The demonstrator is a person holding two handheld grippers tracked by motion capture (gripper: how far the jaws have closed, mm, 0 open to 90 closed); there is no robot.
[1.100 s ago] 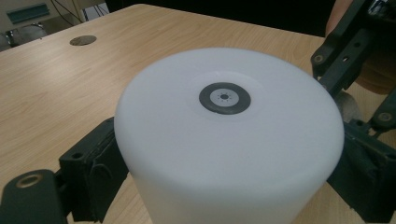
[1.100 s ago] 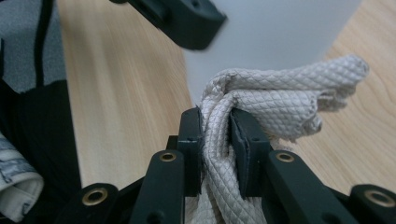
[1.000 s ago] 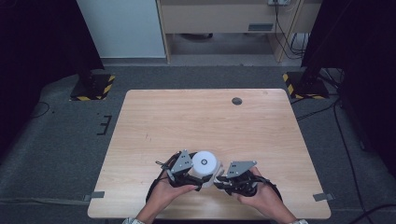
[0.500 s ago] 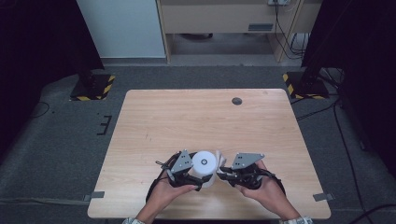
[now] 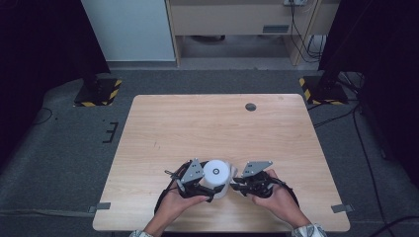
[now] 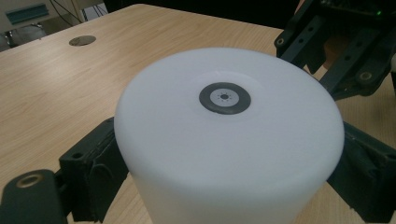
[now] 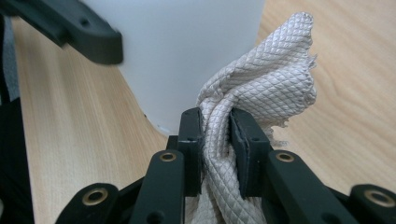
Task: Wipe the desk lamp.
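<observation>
Table: pale wood table point(image 5: 197, 128), with a round grommet point(image 5: 250, 106) near the far edge; dark floor and a cabinet lie beyond.

Cylinder: a white cylinder point(image 5: 217, 174) stands upright near the front edge, between the two hands, with a small grey ring in the middle of its top face point(image 6: 224, 98).

Left gripper: the left gripper point(image 5: 200, 183) has its jaws one on each side of the cylinder's wall; in the left gripper view the black pads point(image 6: 93, 172) press against it, so it grips the cylinder and braces it.

Right gripper: the right gripper point(image 7: 215, 135) has its jaws pressed together on a bunched fold of cloth point(image 7: 261, 84), a pale quilted rag.

Cloth: the rag's free end rises above the jaws and lies against the cylinder's side wall, low down (contact looks real, though the exact spot is partly hidden behind the fold).

Done: cylinder held steady, rag picked up and brought to the wall.

Left: judging by this, the wiping itself is at or near its start; most of the wall and the top look untouched by the rag, and no dirt is visible to gauge progress.

Risk: the loose end could slip from the pinch if dragged hard.
</observation>
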